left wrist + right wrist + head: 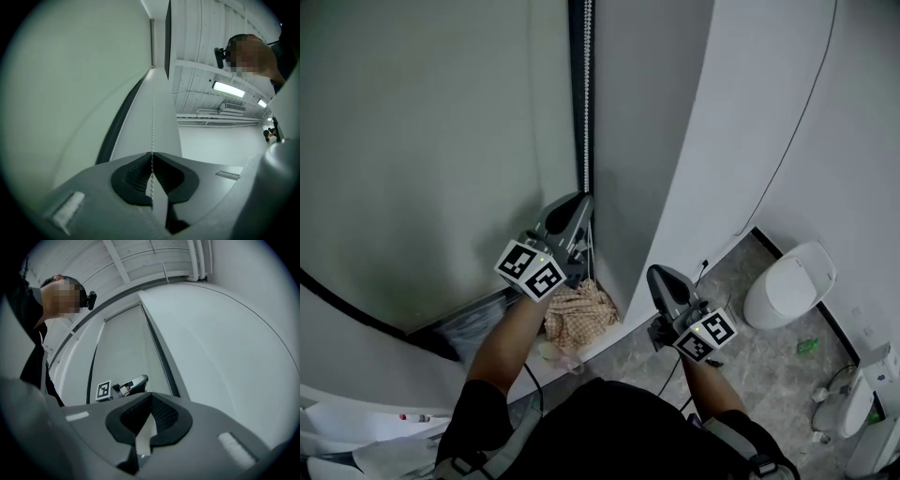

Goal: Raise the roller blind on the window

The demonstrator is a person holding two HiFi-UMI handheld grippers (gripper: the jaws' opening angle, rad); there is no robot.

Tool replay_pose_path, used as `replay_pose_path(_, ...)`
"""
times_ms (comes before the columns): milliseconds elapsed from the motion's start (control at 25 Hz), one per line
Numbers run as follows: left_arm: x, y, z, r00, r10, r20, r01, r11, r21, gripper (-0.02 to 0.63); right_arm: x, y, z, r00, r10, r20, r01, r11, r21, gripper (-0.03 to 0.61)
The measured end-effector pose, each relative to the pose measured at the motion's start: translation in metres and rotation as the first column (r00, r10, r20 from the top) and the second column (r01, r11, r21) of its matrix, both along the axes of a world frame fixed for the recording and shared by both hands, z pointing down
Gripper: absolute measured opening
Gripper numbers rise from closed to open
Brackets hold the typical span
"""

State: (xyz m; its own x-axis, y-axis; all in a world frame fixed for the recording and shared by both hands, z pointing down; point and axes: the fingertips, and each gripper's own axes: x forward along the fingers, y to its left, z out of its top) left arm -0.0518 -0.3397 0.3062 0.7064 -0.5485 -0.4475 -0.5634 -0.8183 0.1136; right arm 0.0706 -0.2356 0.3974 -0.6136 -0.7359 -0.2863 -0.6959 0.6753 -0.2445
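The bead chain (586, 94) runs off the top of the head view, so its upper end is not seen. The left arm (506, 342) hides part of the checked cloth (581, 314). A green thing (807, 346) on the floor (769, 370) is too tiny to tell. A white thing (877, 417) is cut by the right edge

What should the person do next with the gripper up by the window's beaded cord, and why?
Probably pull the left gripper straight down. Its jaws are shut on the bead chain, which runs up beside the roller blind, so a downward pull should turn the roller, if this is the raising strand. The right gripper is shut, empty and away from the chain.
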Motion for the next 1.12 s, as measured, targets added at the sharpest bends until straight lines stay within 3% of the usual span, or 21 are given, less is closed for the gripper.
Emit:
replay_pose_path(160,-0.013,0.025,-0.001,0.999,-0.031,0.027,0.03,0.999,0.044,0.011,-0.028,-0.014,-0.032,0.999,-0.042,-0.021,0.043,0.995,0.086,0.0)
replay_pose_path(320,-0.029,0.043,-0.005,0.998,-0.057,0.025,0.056,0.997,0.057,0.012,-0.065,-0.027,-0.086,0.991,-0.129,0.02,0.124,0.979,0.161,0.014)
replay_pose_path(520,-0.042,0.034,-0.004,0.996,-0.088,-0.034,0.088,0.996,0.011,0.012,-0.106,-0.05,-0.145,0.981,-0.191,0.021,0.179,0.948,0.264,0.066)
replay_pose_path(840,-0.032,0.042,-0.006,0.996,-0.089,-0.011,0.089,0.996,0.003,0.012,-0.129,-0.078,-0.242,0.946,-0.307,0.105,0.263,0.916,0.303,0.1)
replay_pose_path(1120,-0.027,0.041,-0.004,0.996,-0.085,0.002,0.085,0.996,0.018,0.012,-0.14,-0.076,-0.253,0.963,-0.267,0.029,0.237,0.896,0.374,0.06)
